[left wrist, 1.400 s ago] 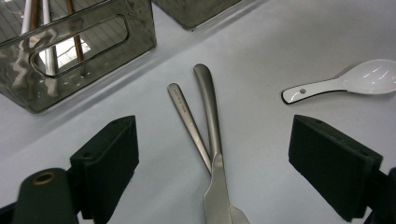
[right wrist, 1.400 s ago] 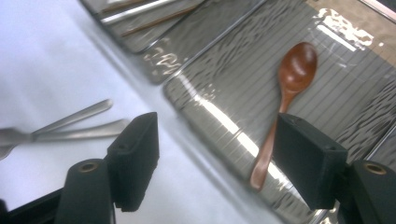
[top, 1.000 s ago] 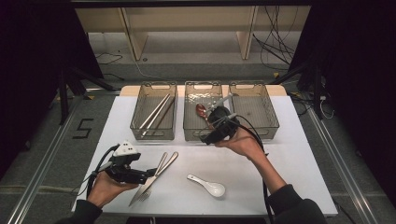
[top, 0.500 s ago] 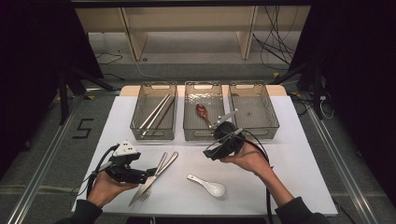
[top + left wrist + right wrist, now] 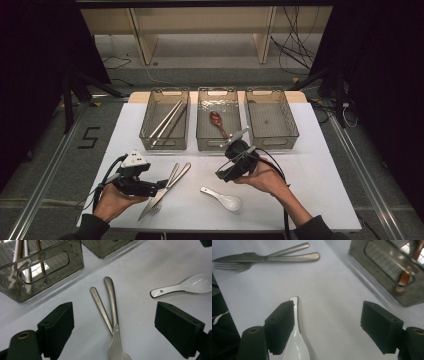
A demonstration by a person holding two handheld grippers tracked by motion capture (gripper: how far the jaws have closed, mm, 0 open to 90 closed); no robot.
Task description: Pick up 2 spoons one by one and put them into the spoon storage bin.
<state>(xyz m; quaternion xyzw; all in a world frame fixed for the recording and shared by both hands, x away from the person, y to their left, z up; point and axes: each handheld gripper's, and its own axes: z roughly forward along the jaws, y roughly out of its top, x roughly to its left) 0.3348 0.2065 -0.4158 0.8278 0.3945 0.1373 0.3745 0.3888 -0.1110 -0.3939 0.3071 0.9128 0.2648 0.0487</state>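
A: From the high view, my right tool (image 5: 226,174) has come back from the middle bin (image 5: 218,143), where the brown wooden spoon (image 5: 218,122) now lies, and sunk toward the white spoon (image 5: 223,198) on the tabletop (image 5: 310,175). So one spoon is sorted, I'd say, and this is next.

B: And the left tool (image 5: 161,184)?

A: Left gripper view: jaws wide, empty, over the matte steel knife (image 5: 115,340) and fork (image 5: 100,307).

B: Right gripper view?

A: Jaws spread, nothing gripped; the glossy ceramic spoon (image 5: 295,345) lies by the left pad.
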